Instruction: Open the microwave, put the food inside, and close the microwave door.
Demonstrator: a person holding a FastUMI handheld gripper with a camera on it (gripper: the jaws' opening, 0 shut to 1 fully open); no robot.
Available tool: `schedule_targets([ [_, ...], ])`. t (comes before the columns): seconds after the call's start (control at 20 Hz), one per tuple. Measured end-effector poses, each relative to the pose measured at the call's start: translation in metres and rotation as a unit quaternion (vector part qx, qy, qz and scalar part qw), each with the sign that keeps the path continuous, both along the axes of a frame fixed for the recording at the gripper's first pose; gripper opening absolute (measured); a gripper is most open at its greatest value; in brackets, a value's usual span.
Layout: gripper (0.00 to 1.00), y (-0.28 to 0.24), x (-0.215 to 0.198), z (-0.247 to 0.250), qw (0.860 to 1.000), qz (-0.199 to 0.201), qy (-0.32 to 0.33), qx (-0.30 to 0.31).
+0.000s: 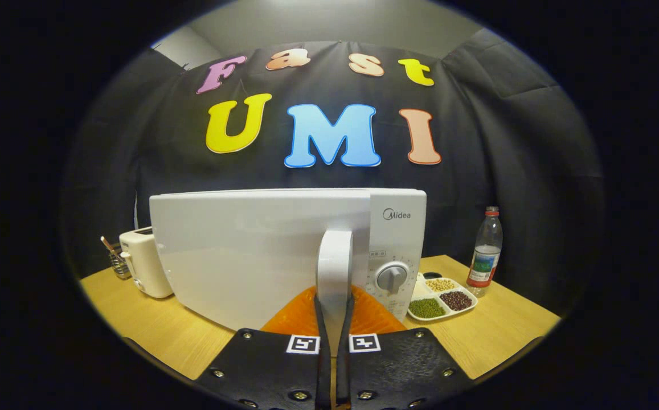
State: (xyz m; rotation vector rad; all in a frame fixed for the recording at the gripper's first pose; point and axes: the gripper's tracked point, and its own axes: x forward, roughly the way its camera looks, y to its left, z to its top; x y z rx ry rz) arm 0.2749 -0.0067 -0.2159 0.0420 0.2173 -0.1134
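A white microwave [238,250] stands on the wooden table [494,336]. Its vertical white door handle [335,267] runs down between my two fingers, and my gripper [335,319] is shut on the lower part of that handle. The door looks swung a little out from the body, its left side nearer to me. The control panel with a round grey knob [393,277] sits just right of the handle. A white divided tray of food [442,299] with green, dark red and pale beans lies on the table right of the microwave.
A clear water bottle [486,253] with a red cap stands beyond the tray. A cream toaster [144,262] and a small wire holder [115,262] sit left of the microwave. Bare table runs along both sides.
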Motion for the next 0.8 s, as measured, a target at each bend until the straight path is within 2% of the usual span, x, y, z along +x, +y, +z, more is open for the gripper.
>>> schedule_targets([
  [0.3, 0.04, 0.043, -0.060, 0.007, 0.998, 0.058, 0.001, 0.008],
  [0.55, 0.04, 0.107, -0.115, 0.012, 0.992, 0.124, -0.014, 0.015],
  [0.8, 0.04, 0.173, -0.150, 0.018, 0.987, 0.156, -0.035, 0.020],
])
